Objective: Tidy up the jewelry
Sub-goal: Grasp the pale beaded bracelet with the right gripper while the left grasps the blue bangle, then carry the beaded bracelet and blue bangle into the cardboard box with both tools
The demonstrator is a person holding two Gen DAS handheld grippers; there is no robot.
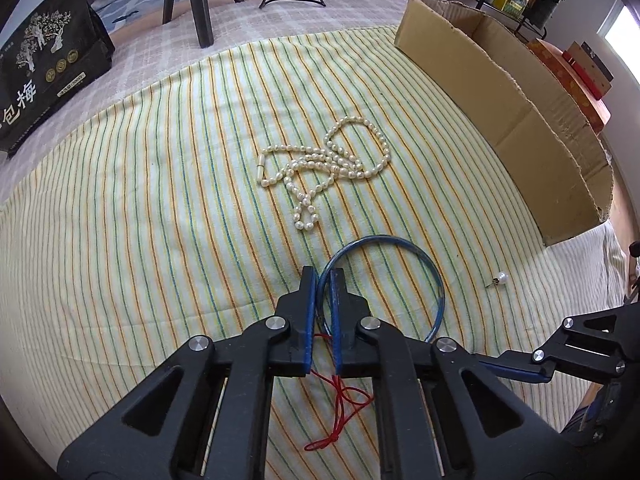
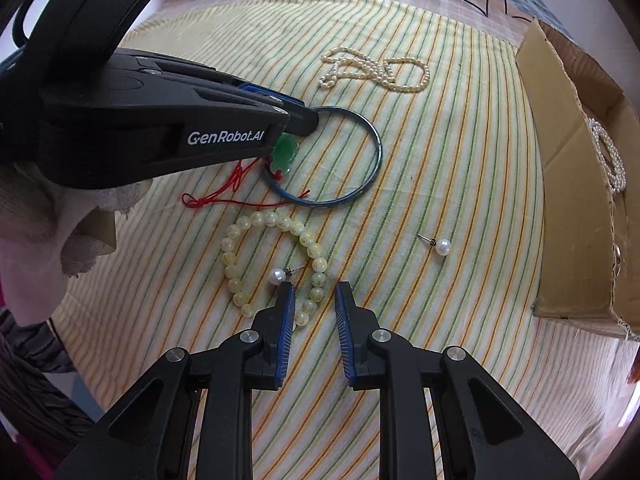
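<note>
My left gripper [image 1: 323, 278] is shut on the rim of a blue bangle [image 1: 438, 280], which lies on the striped cloth [image 1: 160, 200]. The right wrist view shows this grip from the side, at the bangle's [image 2: 374, 140] far left edge. A green jade pendant [image 2: 285, 152] on a red cord [image 2: 224, 196] lies partly under that gripper. My right gripper [image 2: 316, 290] stands open over a yellow bead bracelet [image 2: 240, 236], with a few of its beads between the fingers. A pearl earring [image 2: 277, 276] lies just off the left fingertip. A pearl necklace [image 1: 332, 160] lies further out.
An open cardboard box [image 1: 500, 100] stands along the right, with a pearl strand [image 2: 608, 160] inside. A second pearl earring [image 2: 442, 246] lies near it. A black printed box [image 1: 40, 80] and tripod legs [image 1: 200, 0] stand at the back. A gloved hand [image 2: 60, 220] is at the left.
</note>
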